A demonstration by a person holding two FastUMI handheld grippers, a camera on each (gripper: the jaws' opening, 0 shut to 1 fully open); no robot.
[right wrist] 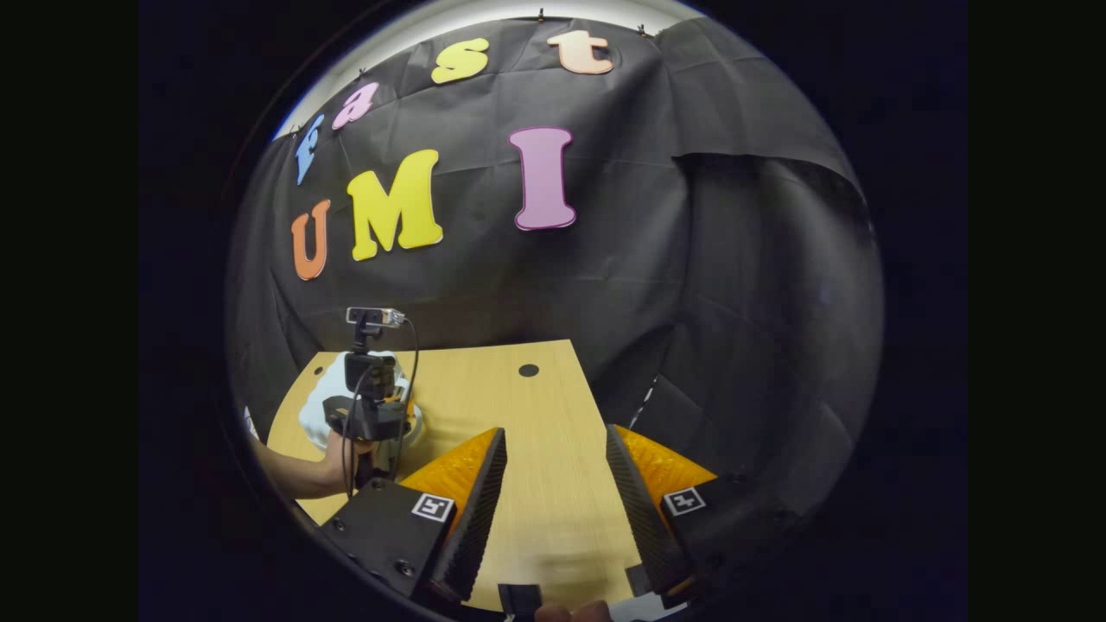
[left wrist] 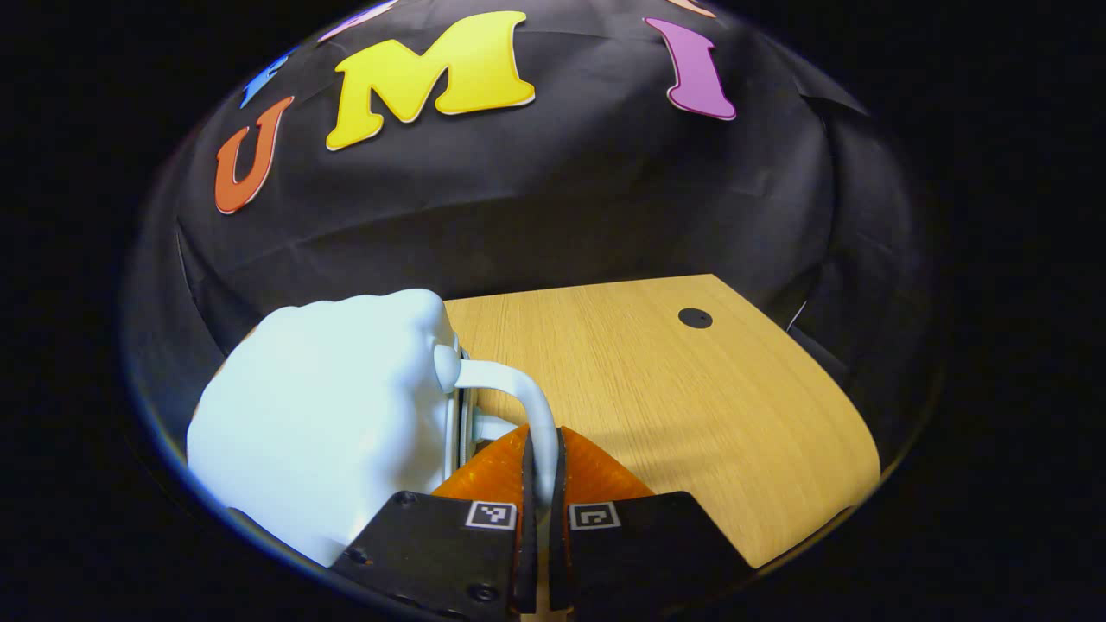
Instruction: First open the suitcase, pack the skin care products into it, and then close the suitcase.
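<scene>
left gripper view: smooth bulging suitcase point(left wrist: 320, 423)

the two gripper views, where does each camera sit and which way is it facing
Left gripper view: rides on the left claw, looking along its fingers, closed on the curved handle of the pale blue hard-shell suitcase, across the light wooden table.
Right gripper view: rides on the open right claw, looking over the table towards the black cloth wall; a hand holds the left claw farther off.
Shared: suitcase, table, wall, left claw.
</scene>
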